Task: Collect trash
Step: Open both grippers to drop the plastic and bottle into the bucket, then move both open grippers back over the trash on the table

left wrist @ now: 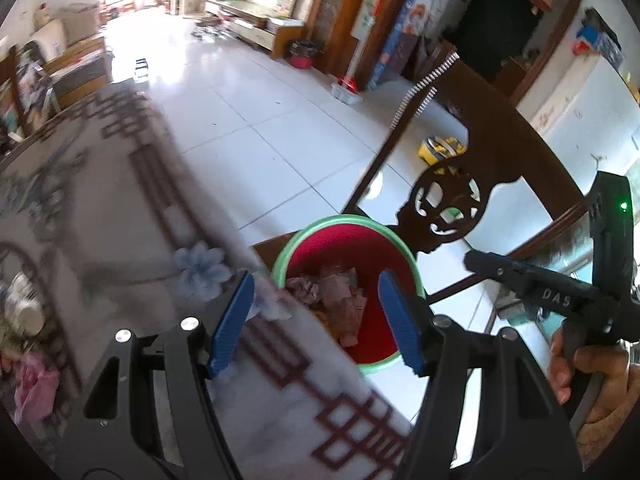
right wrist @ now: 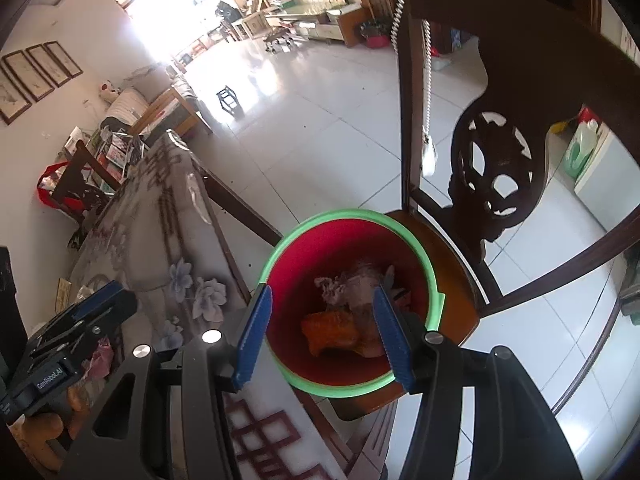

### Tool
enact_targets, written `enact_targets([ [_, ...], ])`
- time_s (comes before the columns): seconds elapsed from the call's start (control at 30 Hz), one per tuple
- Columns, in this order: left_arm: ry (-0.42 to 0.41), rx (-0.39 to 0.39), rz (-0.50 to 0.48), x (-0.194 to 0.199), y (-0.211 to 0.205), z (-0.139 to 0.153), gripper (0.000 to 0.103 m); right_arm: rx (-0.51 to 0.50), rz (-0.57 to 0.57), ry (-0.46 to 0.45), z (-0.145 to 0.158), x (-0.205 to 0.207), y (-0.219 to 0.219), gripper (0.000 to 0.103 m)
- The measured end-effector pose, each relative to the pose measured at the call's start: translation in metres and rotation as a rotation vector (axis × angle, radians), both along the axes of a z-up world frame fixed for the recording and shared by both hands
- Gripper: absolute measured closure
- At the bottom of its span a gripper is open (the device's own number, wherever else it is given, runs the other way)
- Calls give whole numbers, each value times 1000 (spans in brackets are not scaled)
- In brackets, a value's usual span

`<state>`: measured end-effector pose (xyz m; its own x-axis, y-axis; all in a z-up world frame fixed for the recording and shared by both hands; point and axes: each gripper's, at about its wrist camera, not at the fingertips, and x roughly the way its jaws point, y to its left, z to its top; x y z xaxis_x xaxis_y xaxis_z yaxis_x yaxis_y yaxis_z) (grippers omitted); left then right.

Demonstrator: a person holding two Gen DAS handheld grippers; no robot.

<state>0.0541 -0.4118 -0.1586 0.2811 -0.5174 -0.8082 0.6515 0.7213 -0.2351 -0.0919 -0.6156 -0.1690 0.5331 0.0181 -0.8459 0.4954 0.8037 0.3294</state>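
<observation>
A red bin with a green rim [left wrist: 348,220] [right wrist: 344,213] stands on a wooden chair seat beside the table. Crumpled pinkish paper [left wrist: 340,296] [right wrist: 348,284] and an orange wrapper [right wrist: 332,330] lie inside it. My left gripper [left wrist: 316,280] hangs open over the table's edge and the bin's near side, with nothing between its blue pads [left wrist: 232,320]. Directly above the bin, my right gripper [right wrist: 322,292] is open too, and its pads touch nothing.
A table with a floral cloth [left wrist: 120,220] [right wrist: 160,208] fills the left. On it lie a white jar [left wrist: 24,308] and pink wrappers [left wrist: 36,384] [right wrist: 100,356]. The carved dark chair back [left wrist: 500,152] [right wrist: 520,80] rises behind the bin. White tiled floor stretches beyond.
</observation>
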Motion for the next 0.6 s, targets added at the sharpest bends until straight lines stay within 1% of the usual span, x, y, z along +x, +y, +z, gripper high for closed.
enact_targets([
  [0.1, -9, -15, 55, -6, 30, 9, 41, -7, 27, -7, 6, 4, 16, 50],
  [0.2, -14, -26, 123, -11, 68, 18, 41, -8, 76, -10, 10, 12, 41, 50],
  [0.33, -30, -8, 194, -13, 115, 22, 41, -7, 156, -17, 13, 26, 86, 50],
  [0.6, -17, 13, 341, -14, 217, 21, 41, 9, 300, -15, 12, 54, 173, 50],
])
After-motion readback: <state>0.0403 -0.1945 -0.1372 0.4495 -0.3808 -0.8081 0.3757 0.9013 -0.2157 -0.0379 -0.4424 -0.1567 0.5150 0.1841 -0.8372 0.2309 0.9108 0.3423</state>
